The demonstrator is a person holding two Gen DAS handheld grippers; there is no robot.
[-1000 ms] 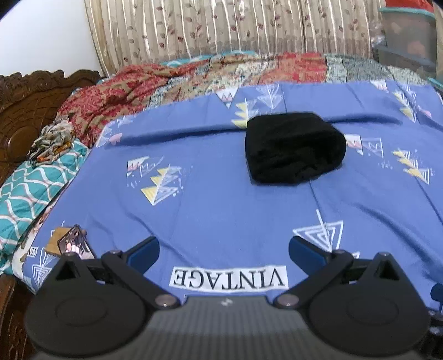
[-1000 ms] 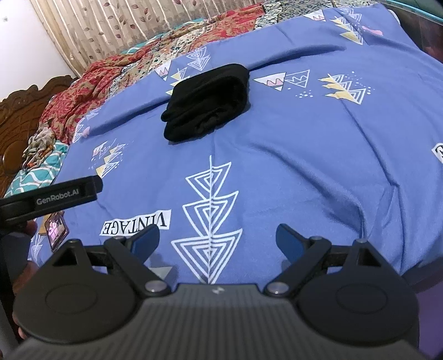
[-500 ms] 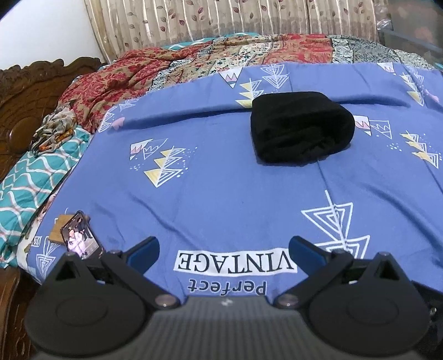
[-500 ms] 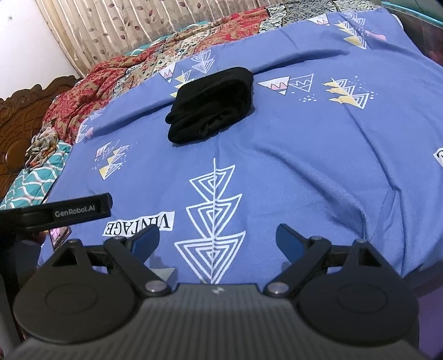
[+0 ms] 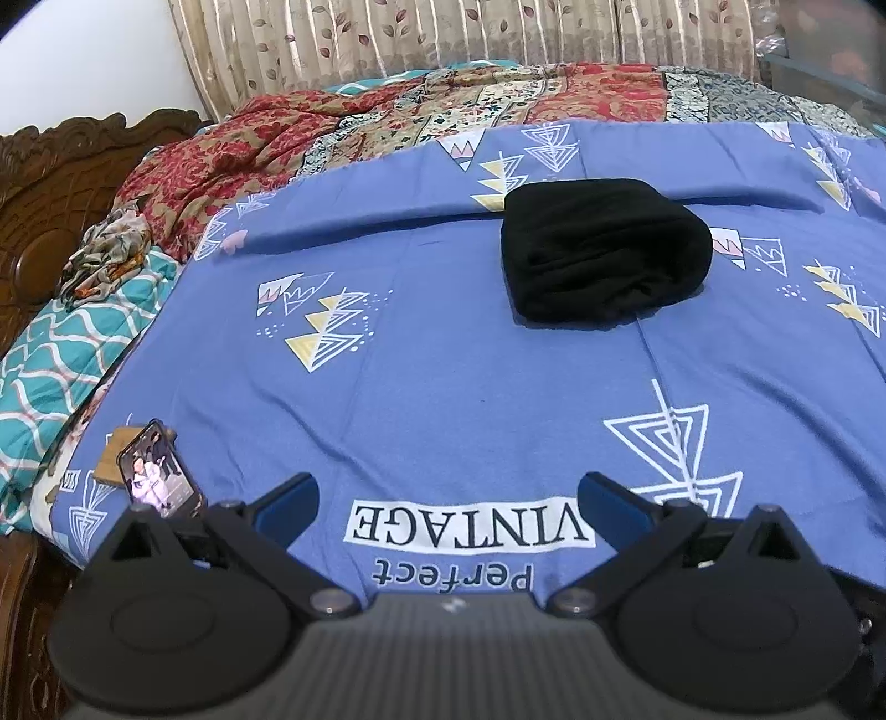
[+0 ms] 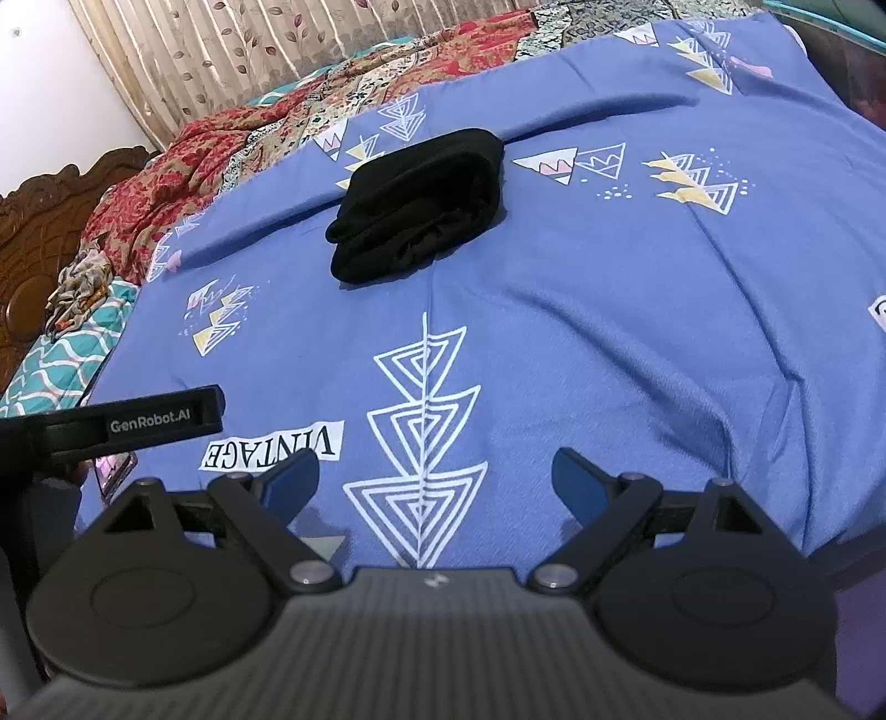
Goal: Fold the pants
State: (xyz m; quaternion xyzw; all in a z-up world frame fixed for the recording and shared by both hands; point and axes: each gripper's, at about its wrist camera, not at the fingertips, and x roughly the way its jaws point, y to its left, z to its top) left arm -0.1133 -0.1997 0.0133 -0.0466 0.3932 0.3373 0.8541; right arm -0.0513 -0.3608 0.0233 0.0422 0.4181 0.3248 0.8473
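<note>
Where the blue printed bedsheet (image 5: 443,354) rises toward its far fold, the folded black fabric pants (image 5: 603,249) lie as a compact, thick bundle w/ rounded right end, flat on the sheet, right of centre in the left wrist view and far-centre in the right wrist view (image 6: 421,205). Layered edges of the bundle face the near-left side. Nothing touches the bundle; both grippers are well apart from it, at the near edge of the bed.

Left gripper (image 5: 447,501): jaws spread wide, blue-padded fingertips (image 5: 288,501) empty, hovering over the white "VINTAGE" print label (image 5: 468,523). Right gripper (image 6: 434,482): jaws likewise wide, holding nothing, positioned over the white nested-triangle print (image 6: 423,443) on the sheet. A black bar marked "GenRobot.AI" (image 6: 149,423) enters the right wrist view from the near left.

Near-left corner of the sheet: a smartphone w/ lit screen (image 5: 158,471), lying beside a small brown flat item (image 5: 119,457); type of item cannot be told. Left of the sheet: teal wave-pattern cloth (image 5: 61,360) w/ a crumpled multicolour floral cloth (image 5: 105,255) on top. Far side: red-and-beige patterned quilt (image 5: 443,105), then beige leaf-print curtain (image 5: 415,33). Far left: carved dark wood headboard (image 5: 50,188).
</note>
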